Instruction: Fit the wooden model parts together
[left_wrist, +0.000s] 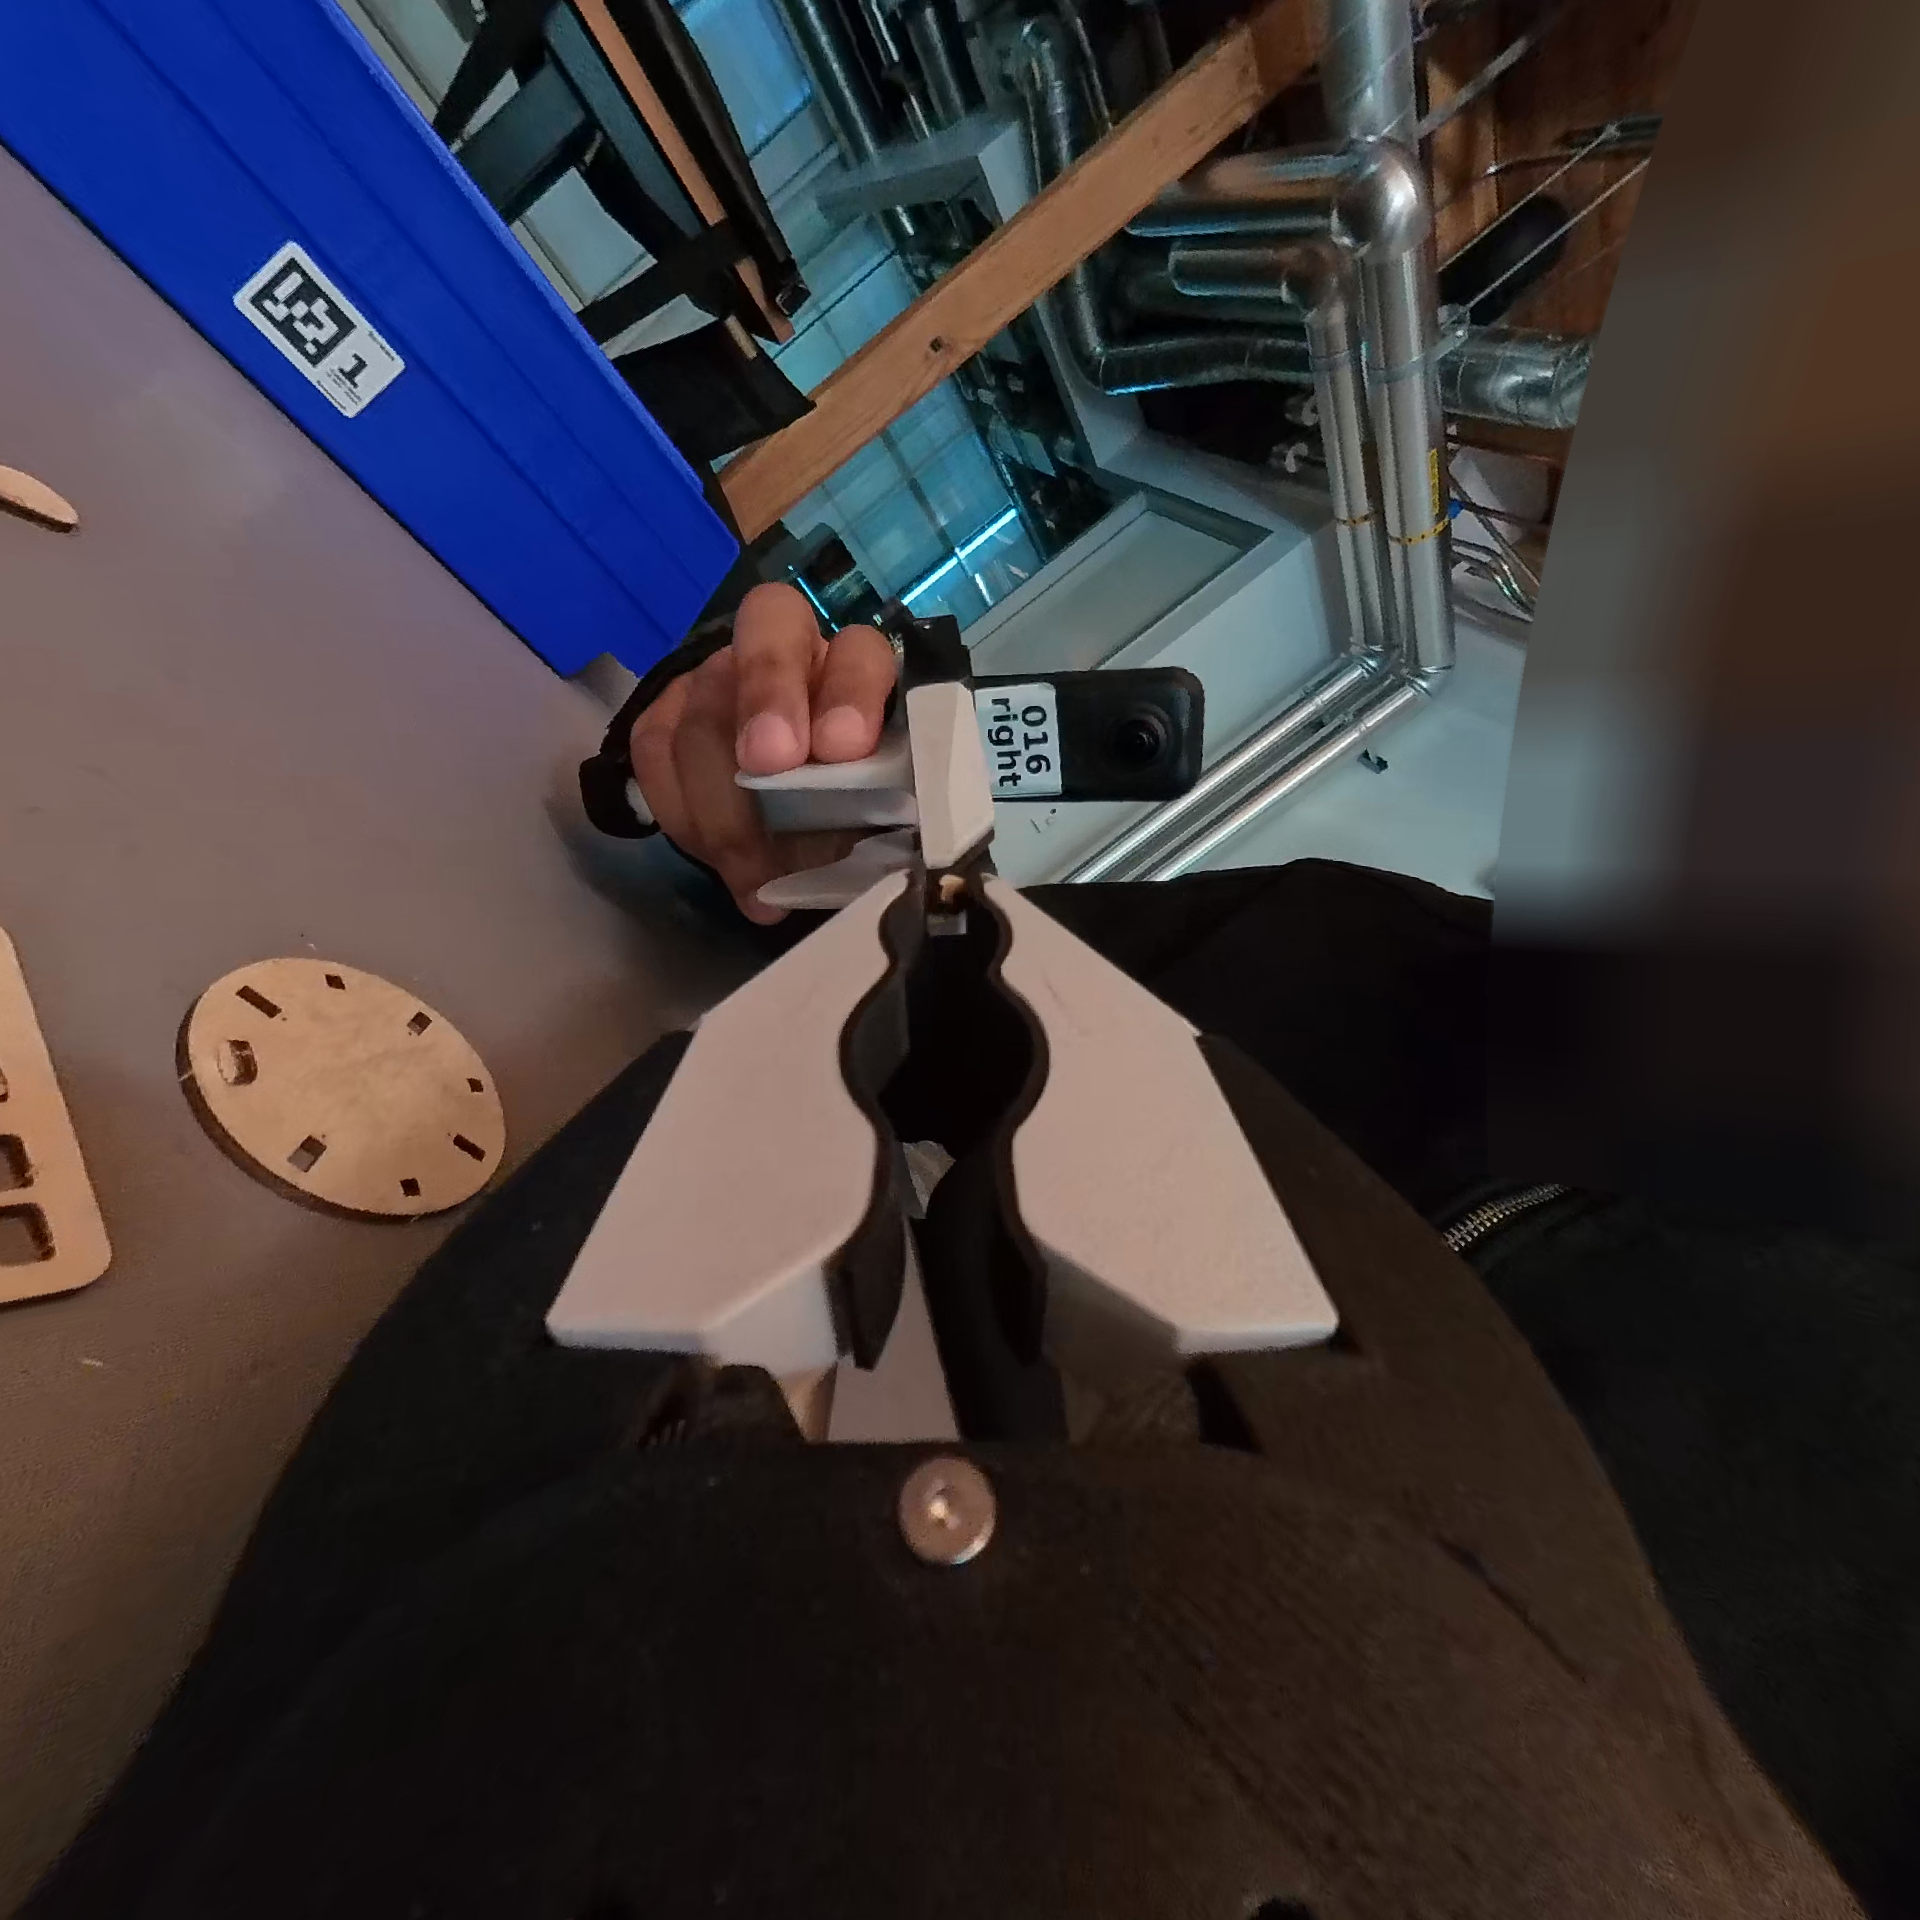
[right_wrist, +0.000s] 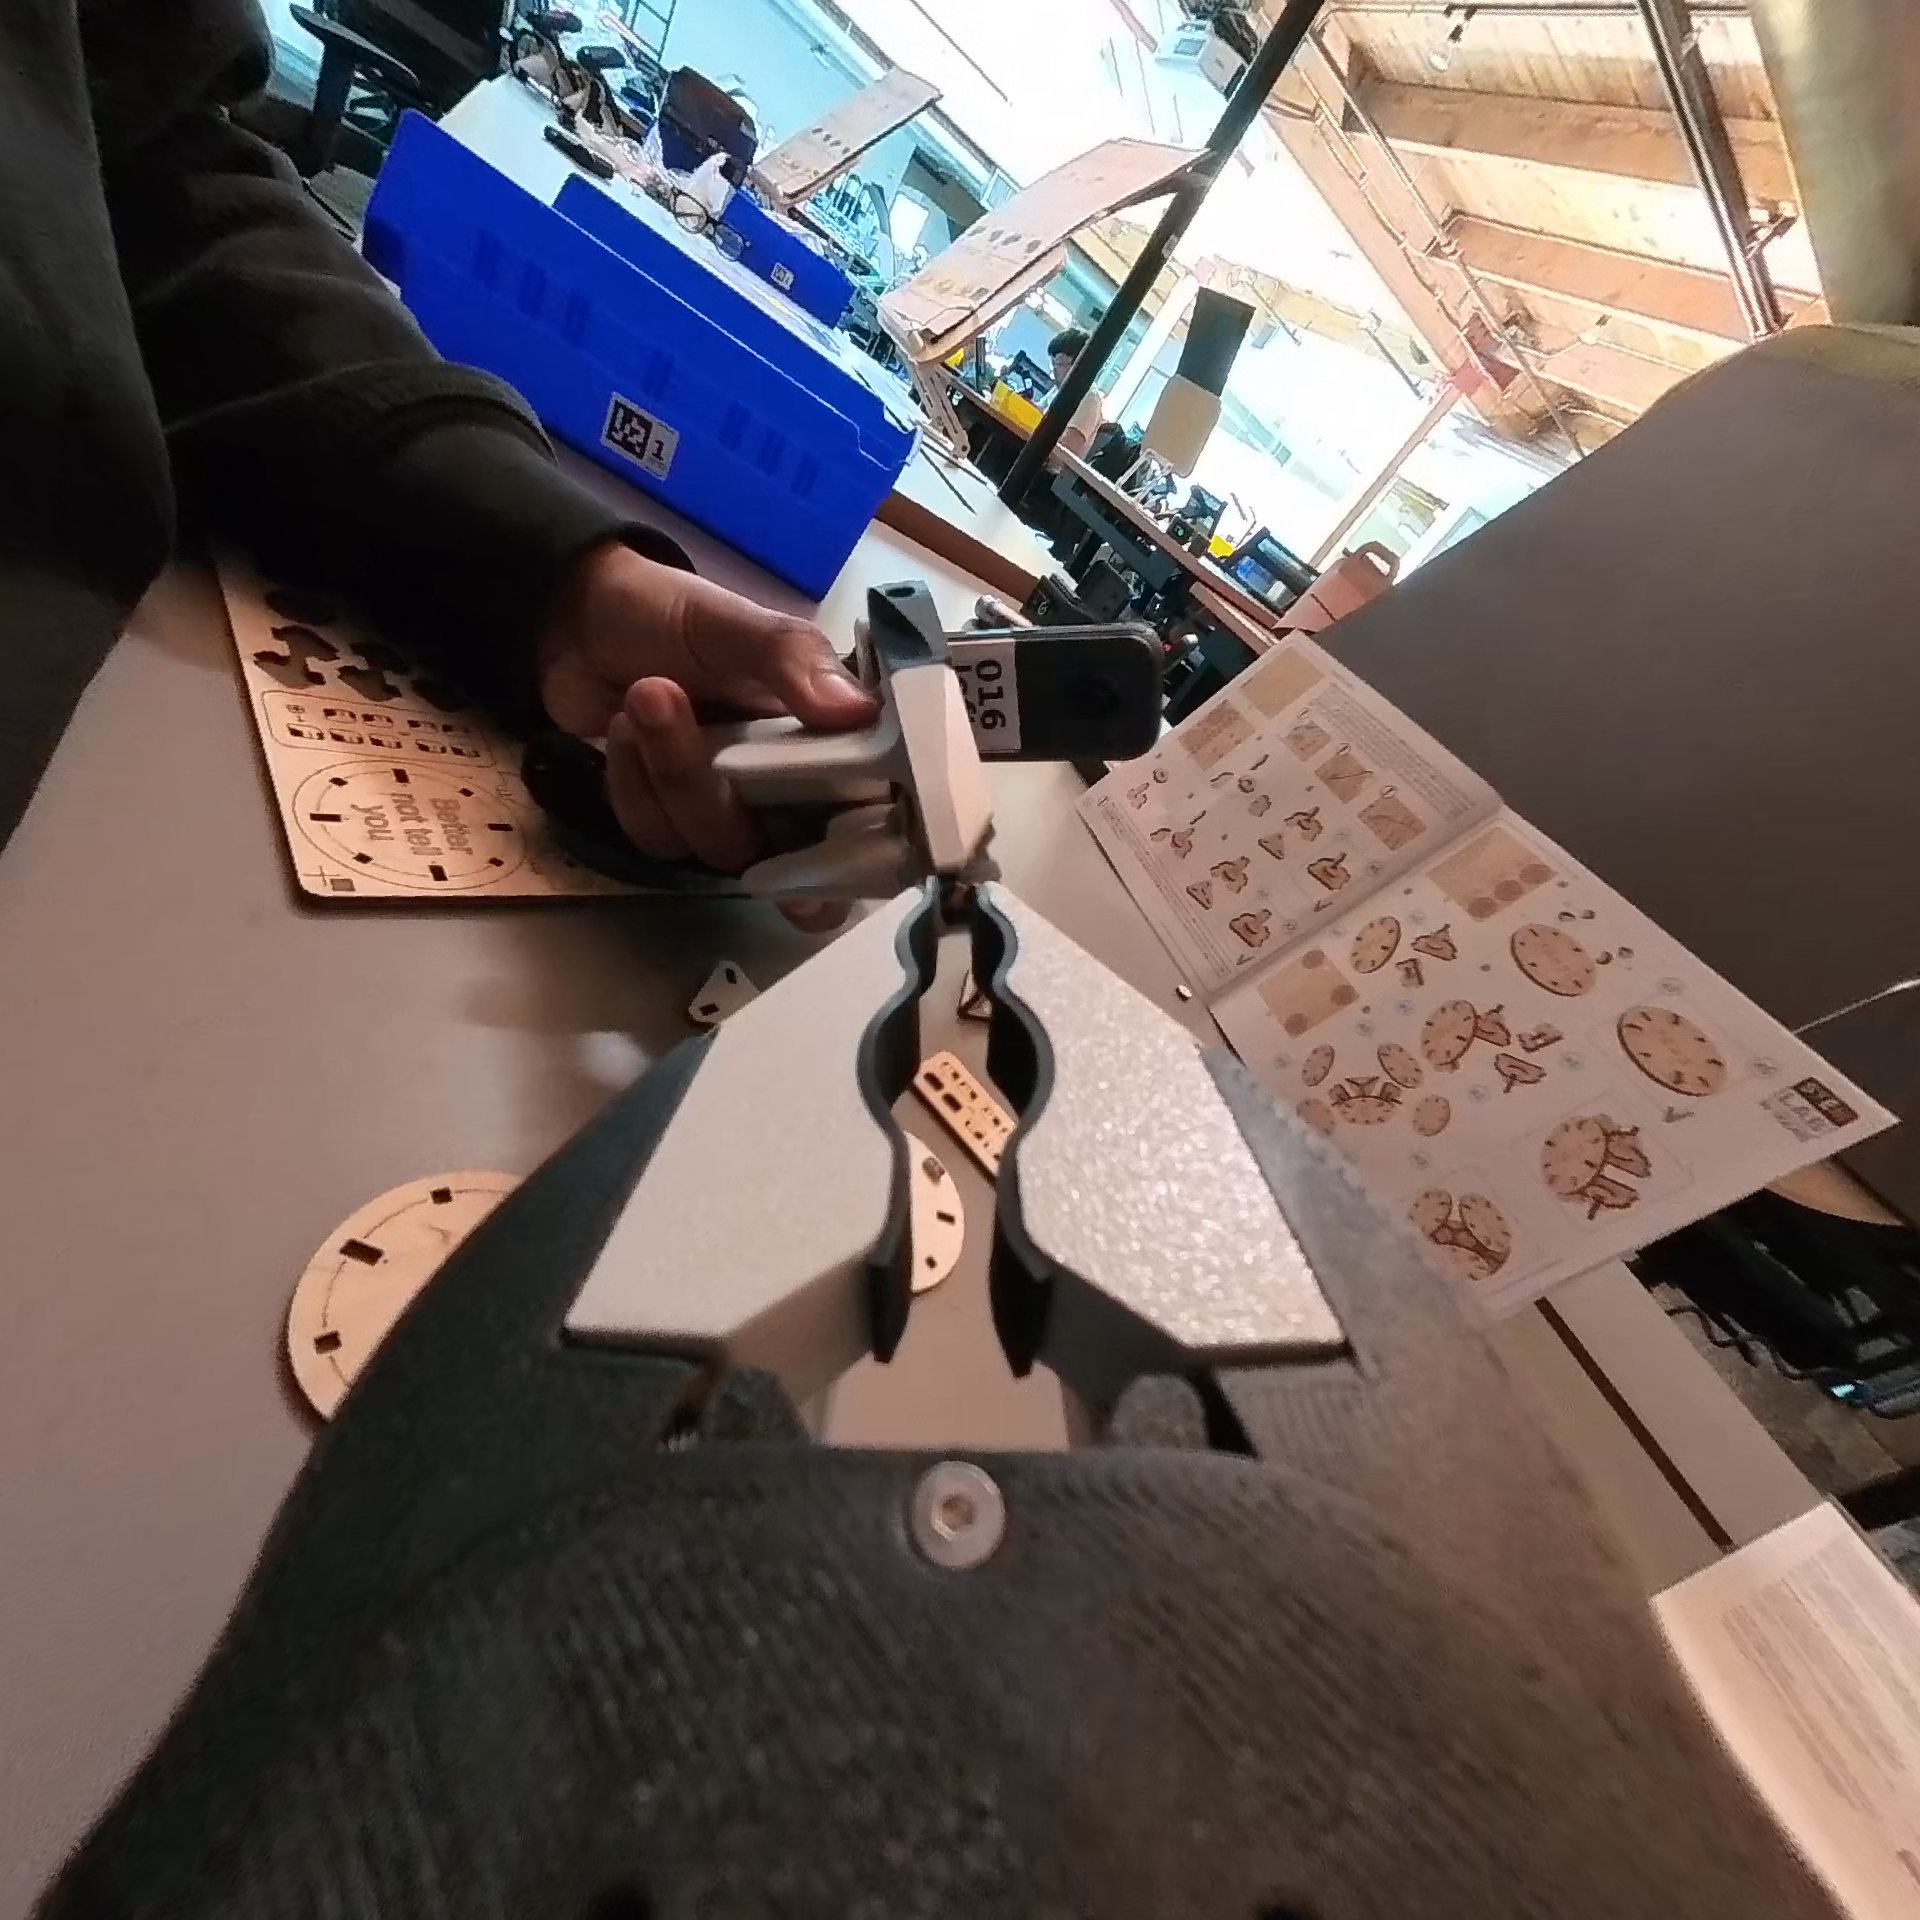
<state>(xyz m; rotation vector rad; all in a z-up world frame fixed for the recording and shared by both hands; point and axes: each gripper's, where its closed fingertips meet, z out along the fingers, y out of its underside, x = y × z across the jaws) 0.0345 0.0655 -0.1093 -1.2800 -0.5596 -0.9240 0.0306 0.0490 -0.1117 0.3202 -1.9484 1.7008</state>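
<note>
My two grippers meet tip to tip above the grey table (left_wrist: 208, 779). In the left wrist view my left gripper (left_wrist: 948, 896) is shut on a small light wooden piece (left_wrist: 947, 885) pinched at the very tips. My right gripper (left_wrist: 954, 857), held by a hand (left_wrist: 717, 748), comes down onto the same spot. In the right wrist view my right gripper (right_wrist: 954, 906) is closed on the small piece (right_wrist: 962, 891), mostly hidden between the pads. The left gripper (right_wrist: 956, 868) meets it from above. The piece is held clear of the table.
A slotted wooden disc (left_wrist: 343, 1086) lies left; it shows in the right wrist view too (right_wrist: 384, 1278). A blue bin (right_wrist: 623, 343), a cut-out plywood sheet (right_wrist: 395, 790), an open instruction sheet (right_wrist: 1455, 987) and small loose wooden parts (right_wrist: 722, 987) lie on the table. Only a small space, under 4 cm, lies between the two pairs of fingers.
</note>
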